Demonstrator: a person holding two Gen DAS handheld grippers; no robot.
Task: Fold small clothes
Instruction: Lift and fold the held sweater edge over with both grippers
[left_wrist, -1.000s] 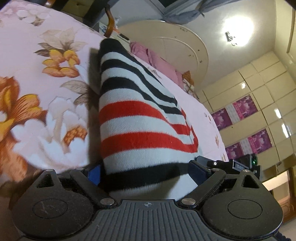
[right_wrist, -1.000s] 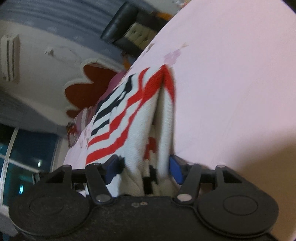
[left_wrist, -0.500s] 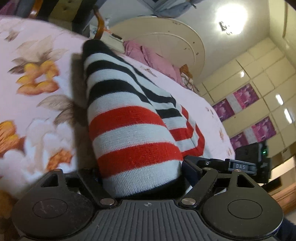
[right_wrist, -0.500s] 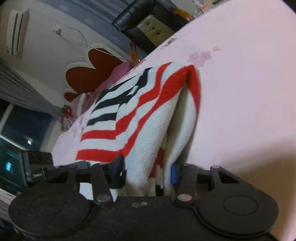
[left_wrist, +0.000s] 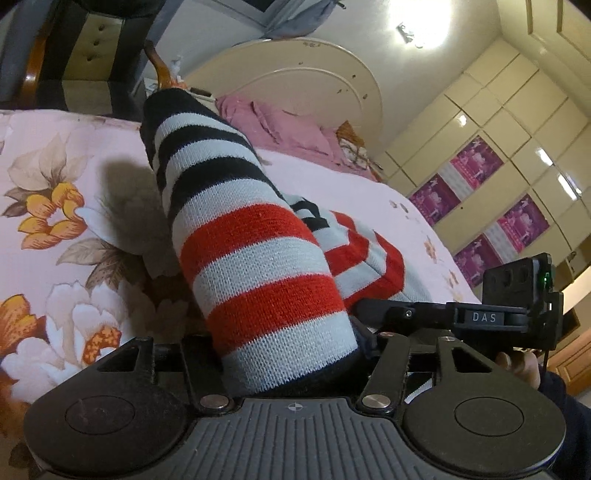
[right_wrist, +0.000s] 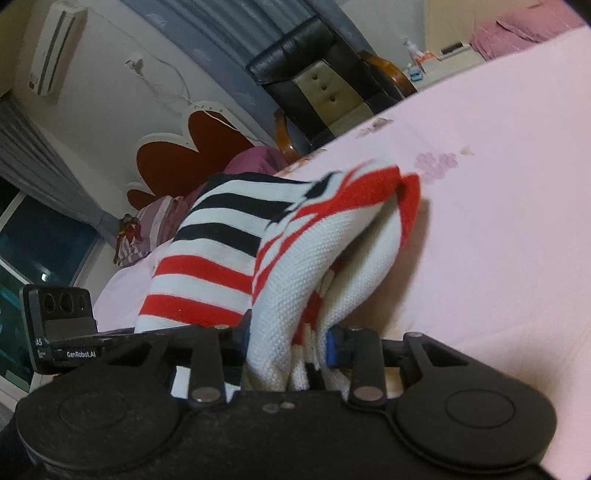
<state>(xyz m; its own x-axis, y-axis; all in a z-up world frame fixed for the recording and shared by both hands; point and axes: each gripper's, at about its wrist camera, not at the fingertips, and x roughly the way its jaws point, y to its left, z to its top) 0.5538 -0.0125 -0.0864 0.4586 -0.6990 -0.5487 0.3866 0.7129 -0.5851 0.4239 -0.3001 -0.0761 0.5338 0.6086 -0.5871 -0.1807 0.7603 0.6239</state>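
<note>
Where knit bunches, striped sweater (left_wrist: 258, 266) hides claw pads.

The left gripper (left_wrist: 291, 354), its jaws closing, has a black, white and red striped knitted garment (left_wrist: 255, 258) bunched between them, rising toward twelve o'clock over the pink floral bedsheet (left_wrist: 55, 206), the other gripper (left_wrist: 461, 315) at three o'clock.
</note>
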